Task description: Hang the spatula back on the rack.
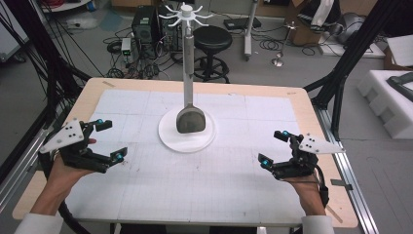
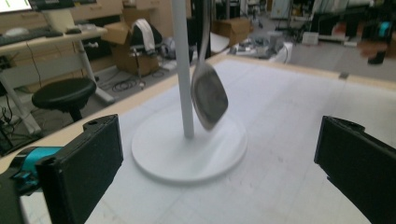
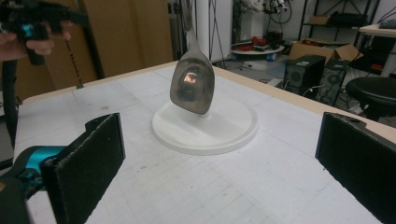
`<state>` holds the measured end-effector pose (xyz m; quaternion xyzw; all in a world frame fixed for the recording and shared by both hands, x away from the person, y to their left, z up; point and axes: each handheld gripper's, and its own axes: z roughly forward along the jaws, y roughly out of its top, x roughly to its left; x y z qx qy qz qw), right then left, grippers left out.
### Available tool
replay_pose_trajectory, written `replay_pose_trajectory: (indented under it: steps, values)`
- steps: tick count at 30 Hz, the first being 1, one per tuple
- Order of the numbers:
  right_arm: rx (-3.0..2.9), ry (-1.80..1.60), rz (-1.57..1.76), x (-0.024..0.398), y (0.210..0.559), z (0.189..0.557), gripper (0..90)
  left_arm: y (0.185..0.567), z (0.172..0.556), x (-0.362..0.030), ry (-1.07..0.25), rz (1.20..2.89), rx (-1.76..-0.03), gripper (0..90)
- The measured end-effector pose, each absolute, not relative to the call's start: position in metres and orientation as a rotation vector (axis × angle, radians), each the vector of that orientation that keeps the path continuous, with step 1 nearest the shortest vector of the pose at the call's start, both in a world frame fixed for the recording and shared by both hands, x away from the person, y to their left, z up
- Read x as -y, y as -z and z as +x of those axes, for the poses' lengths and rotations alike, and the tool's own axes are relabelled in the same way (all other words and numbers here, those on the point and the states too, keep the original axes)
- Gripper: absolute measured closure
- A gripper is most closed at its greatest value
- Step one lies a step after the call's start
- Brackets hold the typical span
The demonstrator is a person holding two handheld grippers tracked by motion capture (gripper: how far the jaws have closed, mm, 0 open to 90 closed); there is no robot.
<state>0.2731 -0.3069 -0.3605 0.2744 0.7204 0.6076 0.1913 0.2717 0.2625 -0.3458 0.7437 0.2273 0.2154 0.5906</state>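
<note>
High view: a white stand (image 1: 186, 14) with a round base (image 1: 168, 140) sits mid-frame on the worktop (image 1: 302, 105); a large metal spoon (image 1: 190, 119) hangs from its spoked top, bowl down, just above the base. Hung so, it looks easy to reach from either side.

Left tongs (image 1: 109, 141) at lower left, right tongs (image 1: 273, 148) at lower right, each in a hand, both well apart from the stand. Jaws on both spread wide, nothing between them. They point inward toward the spoon, likely a ready pose before any reach.

Left gripper view: spoon bowl (image 2: 208, 95) hangs beside the pole (image 2: 182, 70), slightly blurred.

Surface: white gridded sheet (image 1: 234, 175) over a pale wood top; a few faint dark marks.

Room: black stool (image 1: 212, 41) upper centre, computer tower (image 1: 144, 24) and loose cables on a grey floor, white foam block (image 1: 384, 97) at right edge.
</note>
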Motion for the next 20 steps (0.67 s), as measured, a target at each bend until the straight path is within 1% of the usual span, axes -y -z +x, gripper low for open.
replay_pose_trajectory:
  steps: [8, 20]
  values:
    - [-2.023, -1.696, 0.796, 0.313, 0.371, 0.268, 0.2, 0.379, 0.268, -0.268, -0.472, 1.769, -0.536, 1.7]
    - [-2.023, -1.672, 0.817, 0.316, 0.376, 0.267, 0.2, 0.384, 0.268, -0.274, -0.471, 1.768, -0.547, 1.7]
